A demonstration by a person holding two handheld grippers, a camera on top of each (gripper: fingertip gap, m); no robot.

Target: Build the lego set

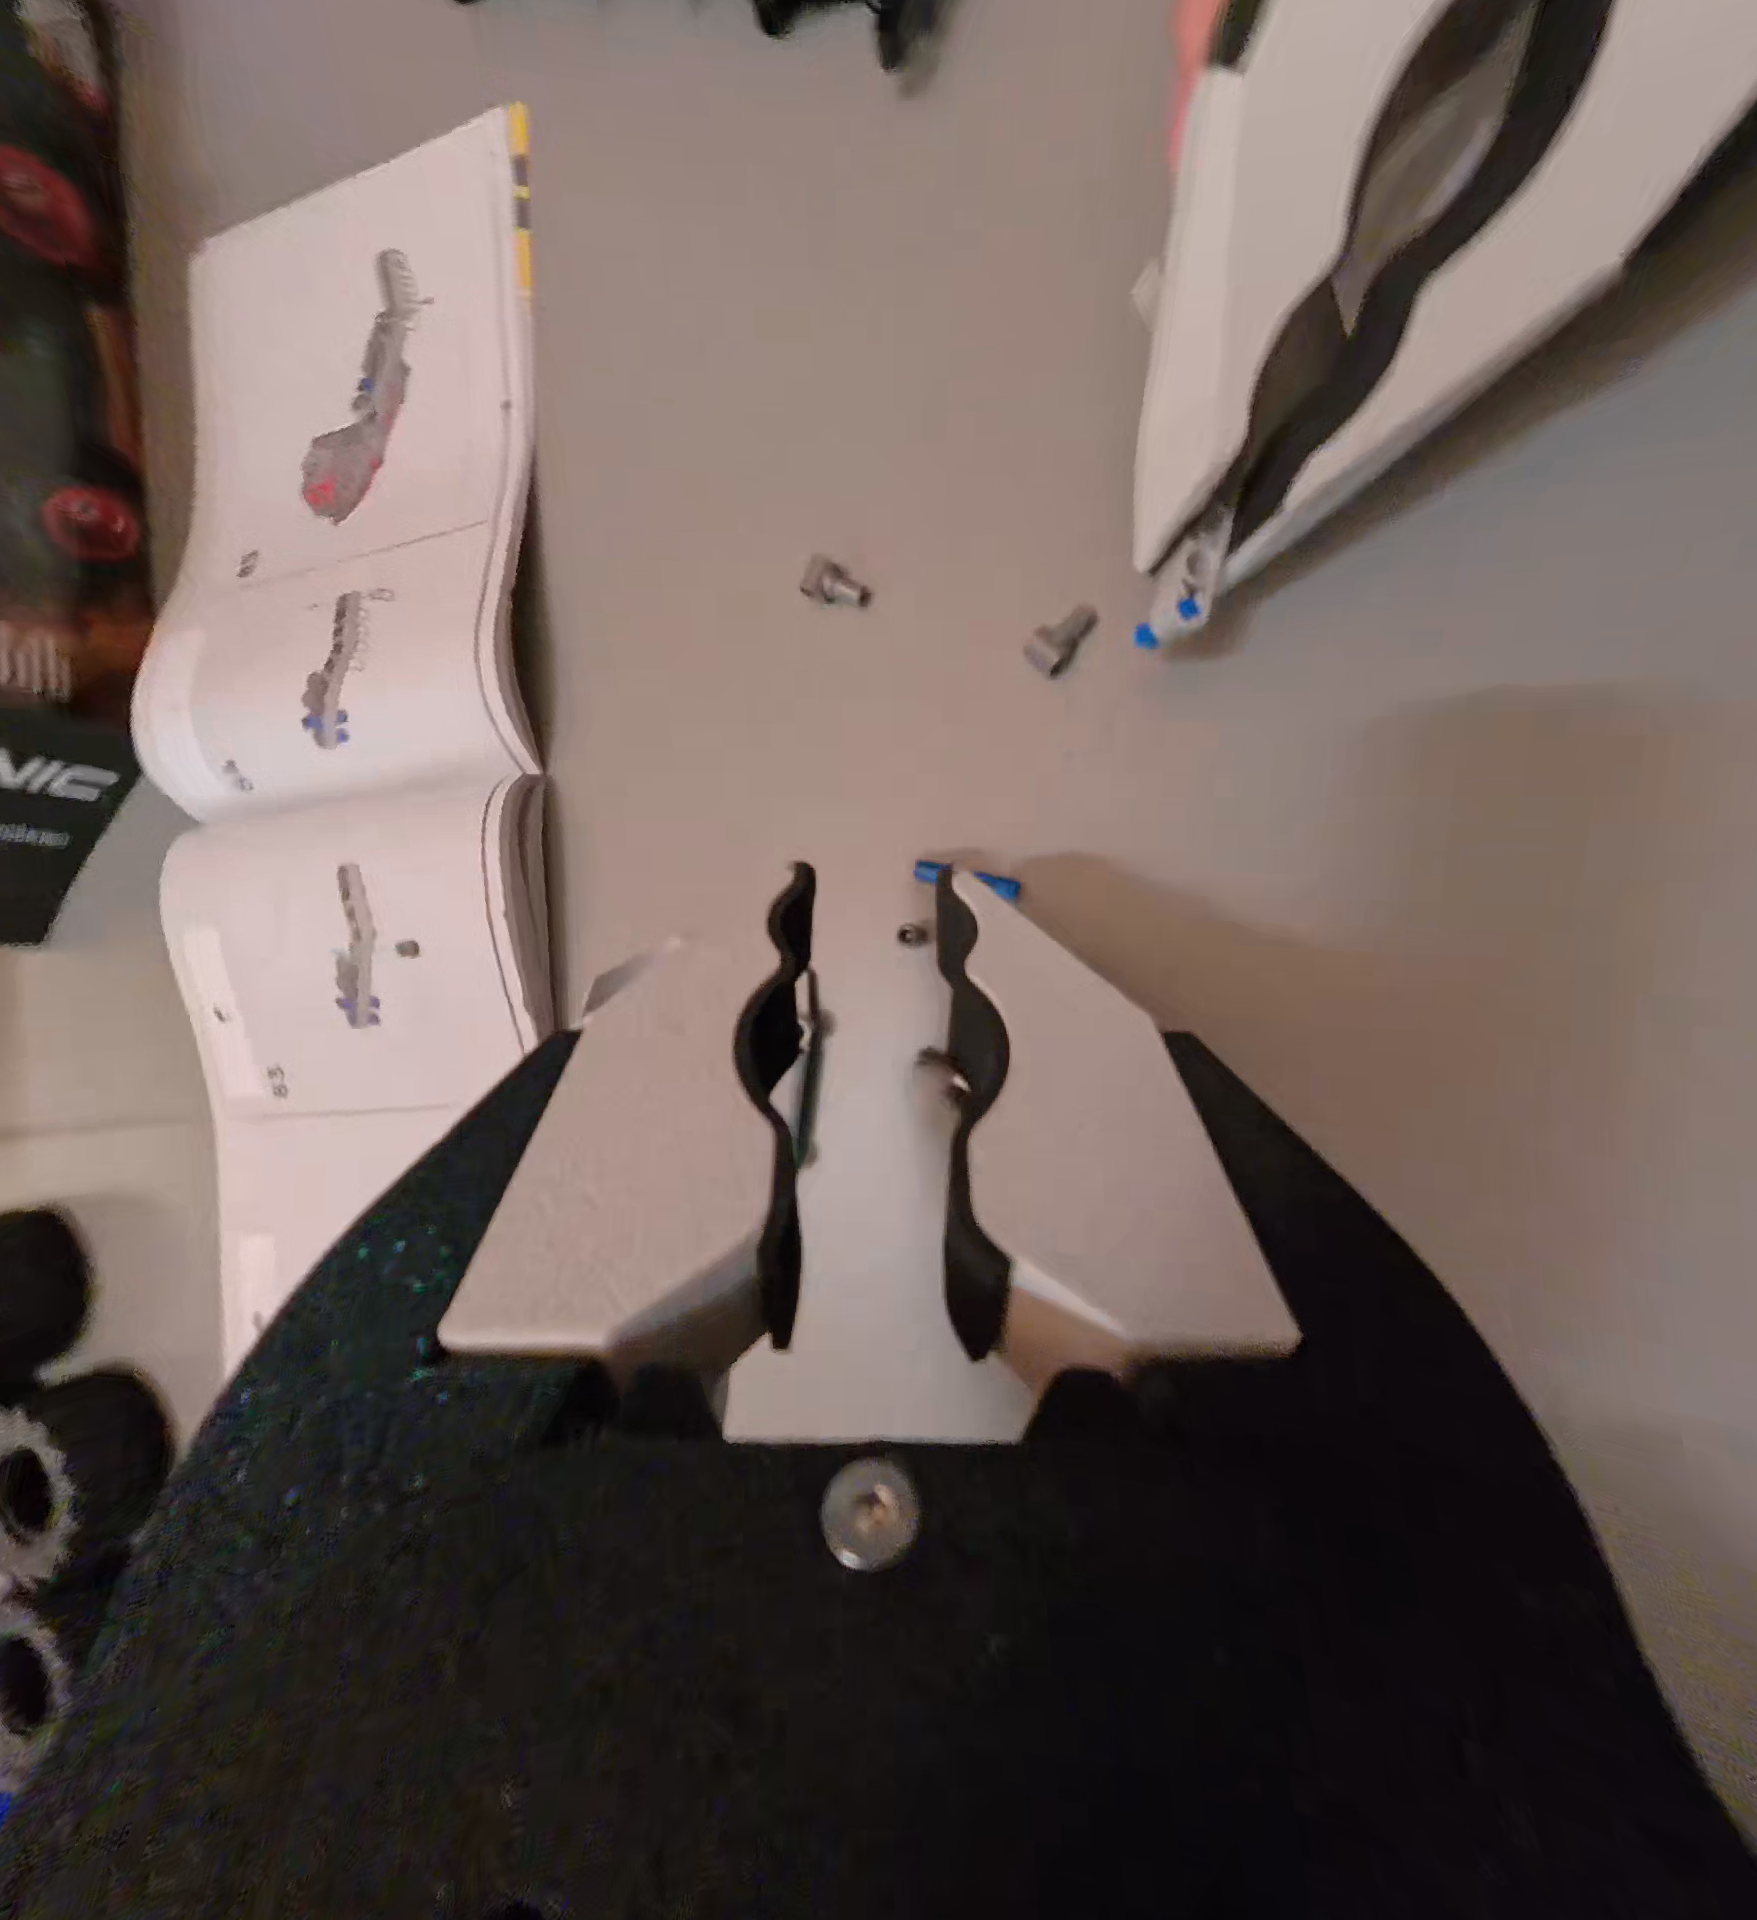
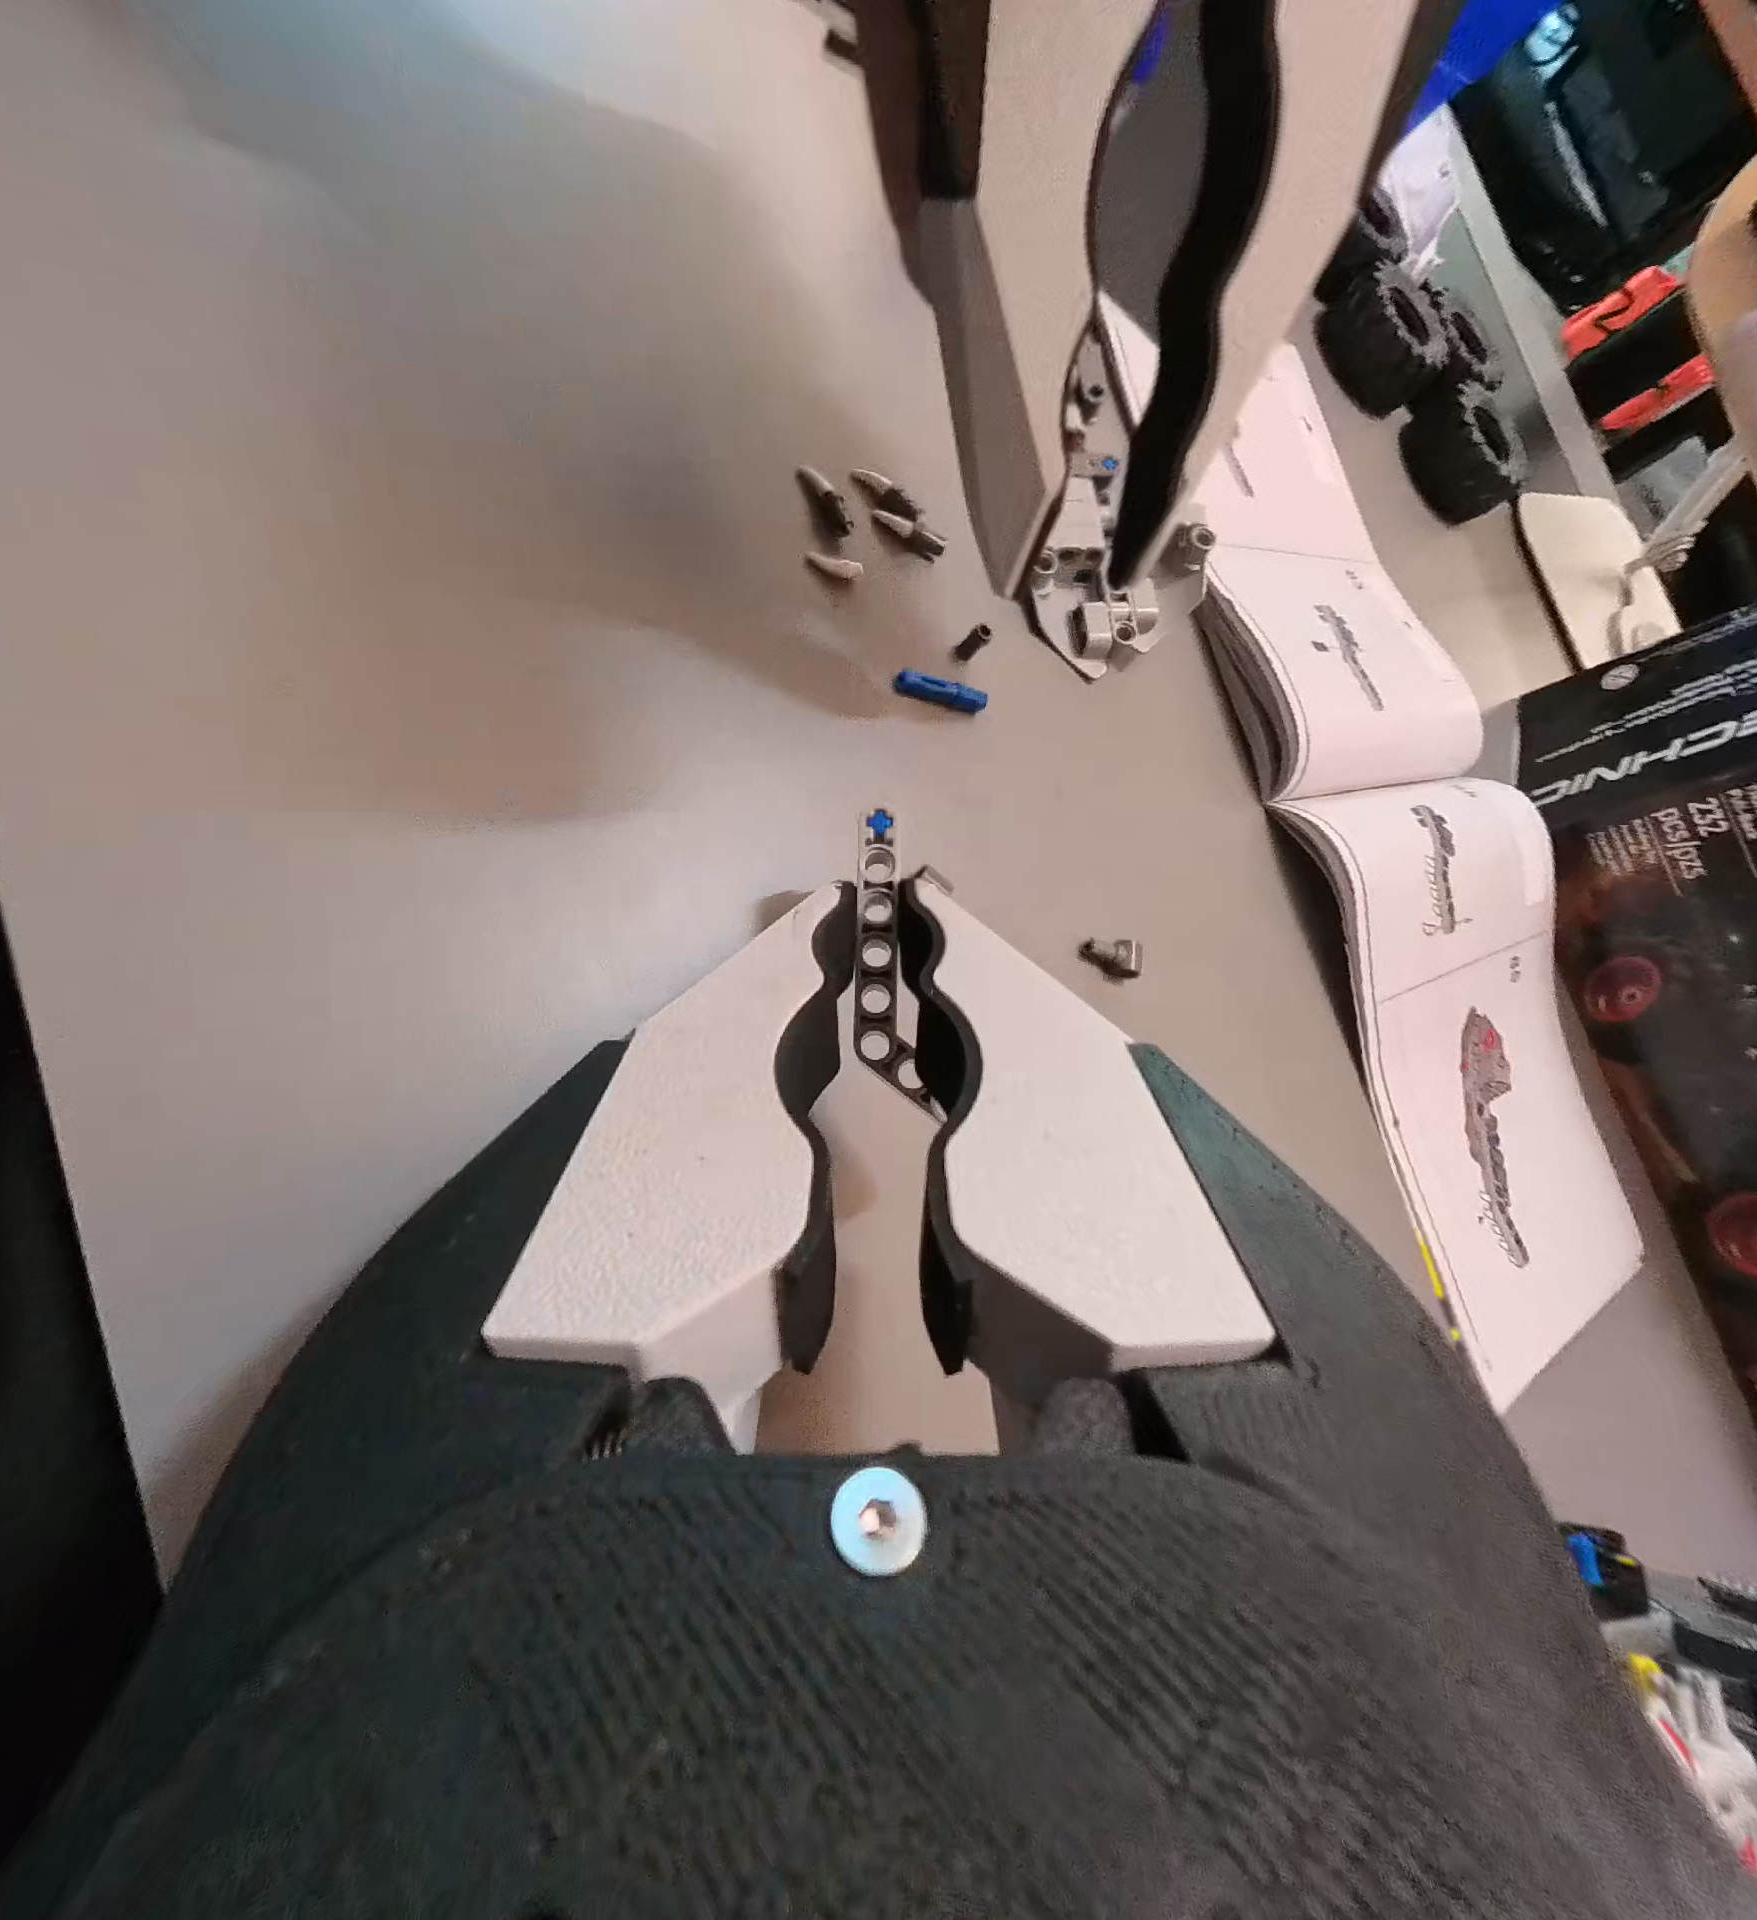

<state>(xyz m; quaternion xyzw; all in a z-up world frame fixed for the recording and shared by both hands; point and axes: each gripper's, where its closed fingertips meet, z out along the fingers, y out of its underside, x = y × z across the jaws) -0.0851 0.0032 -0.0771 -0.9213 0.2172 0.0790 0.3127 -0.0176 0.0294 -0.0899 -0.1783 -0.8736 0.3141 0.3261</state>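
Observation:
My right gripper (image 2: 879,894) is shut on a dark grey holed beam (image 2: 876,977) with a blue pin (image 2: 880,825) at its far end, held just above the table. In the left wrist view it (image 1: 1198,556) comes in from the upper right with the beam tip (image 1: 1188,594) showing. My left gripper (image 1: 874,894) points down at the table. In the right wrist view a light grey Lego assembly (image 2: 1113,623) sits between the left gripper's fingers (image 2: 1071,577). A blue pin (image 1: 999,885) and a small black pin (image 1: 910,933) lie at its tips.
Two grey connectors (image 1: 834,582) (image 1: 1061,639) lie on the table. Several loose pins (image 2: 869,509) lie farther off, and another connector (image 2: 1113,954) lies by my right gripper. The open instruction booklet (image 1: 354,520), the set's box (image 2: 1705,935) and black tyres (image 2: 1414,353) stand along one side. One gripper's finger ends stand about 8 cm off the other's.

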